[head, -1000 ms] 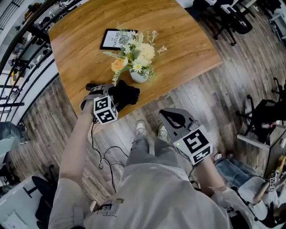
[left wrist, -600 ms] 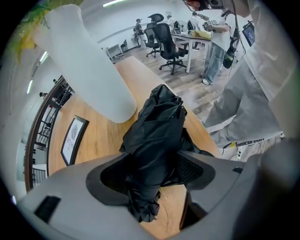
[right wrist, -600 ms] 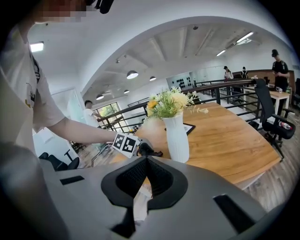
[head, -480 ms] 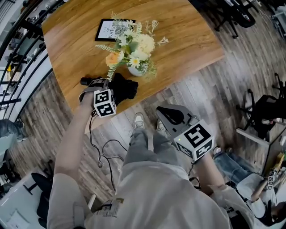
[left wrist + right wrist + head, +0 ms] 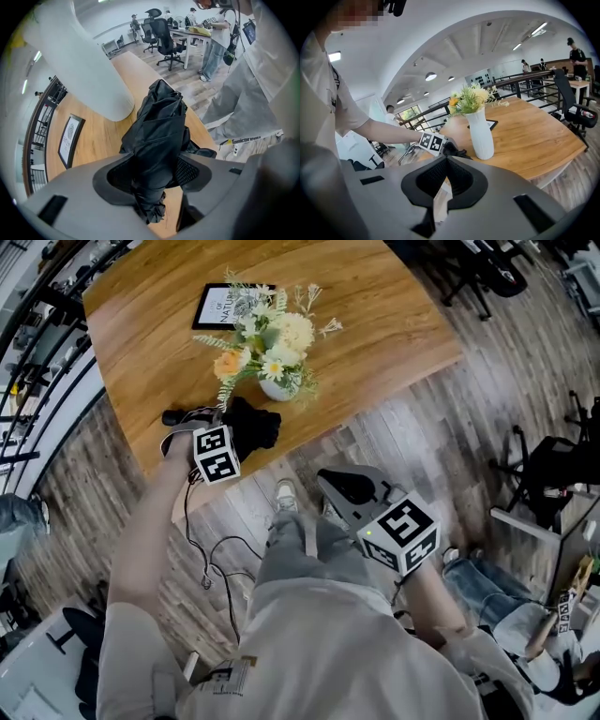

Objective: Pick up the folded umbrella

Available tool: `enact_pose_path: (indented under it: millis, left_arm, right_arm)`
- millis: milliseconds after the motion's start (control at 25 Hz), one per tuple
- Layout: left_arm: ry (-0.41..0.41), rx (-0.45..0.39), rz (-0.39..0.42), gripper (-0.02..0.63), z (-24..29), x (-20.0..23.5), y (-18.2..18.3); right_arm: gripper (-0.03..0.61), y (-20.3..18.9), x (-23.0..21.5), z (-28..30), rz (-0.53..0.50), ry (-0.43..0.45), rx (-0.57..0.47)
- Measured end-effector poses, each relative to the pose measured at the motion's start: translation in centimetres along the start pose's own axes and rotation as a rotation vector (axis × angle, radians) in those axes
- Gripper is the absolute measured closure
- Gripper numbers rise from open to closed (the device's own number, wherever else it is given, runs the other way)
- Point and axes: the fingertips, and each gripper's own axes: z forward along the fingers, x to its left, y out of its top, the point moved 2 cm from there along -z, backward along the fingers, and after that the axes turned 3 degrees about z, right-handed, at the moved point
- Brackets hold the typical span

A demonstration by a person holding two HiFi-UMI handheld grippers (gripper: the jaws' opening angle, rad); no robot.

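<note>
Head view: left tongs (image 5: 208, 427), just closing round folded umbrella (image 5: 255, 426), hide middle.

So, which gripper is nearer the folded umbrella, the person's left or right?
Left. The left gripper straddles the folded umbrella, jaws just closing onto it; the right gripper hangs off the table's edge.

One wooden table (image 5: 375, 306). On it, one white vase (image 5: 277, 388) holding one bunch of flowers (image 5: 281, 334) near the middle, one framed picture (image 5: 214, 307) at the far left, and one folded umbrella (image 5: 248, 425), black, at the near left edge. In the bunch, one orange bloom (image 5: 225, 364) among the pale ones.
</note>
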Motion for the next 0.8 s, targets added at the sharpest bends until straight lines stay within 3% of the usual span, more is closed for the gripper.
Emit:
enact_pose_path:
  millis: [120, 280, 560, 800]
  left_arm:
    - [-0.044, -0.036, -0.076, 0.360, -1.2, -1.0, 0.6]
    - [-0.019, -0.136, -0.212, 0.365, -4.1, -2.7, 2.1]
    - [0.077, -0.441, -0.533, 0.368, -13.5, -2.7, 5.2]
    - [0.229, -0.693, -0.589, 0.370, -23.6, -1.8, 8.2]
  right_arm:
    - [0.551, 0.8, -0.4, -1.0, -0.020, -0.026, -0.019]
    - [0.551, 1.4, -0.6, -2.7, -0.027, -0.046, -0.037]
    - [0.551, 5.7, -0.2, -6.1, -0.055, -0.083, -0.181]
    - [0.551, 11.0, 1.9, -10.5, -0.089, -0.045, -0.315]
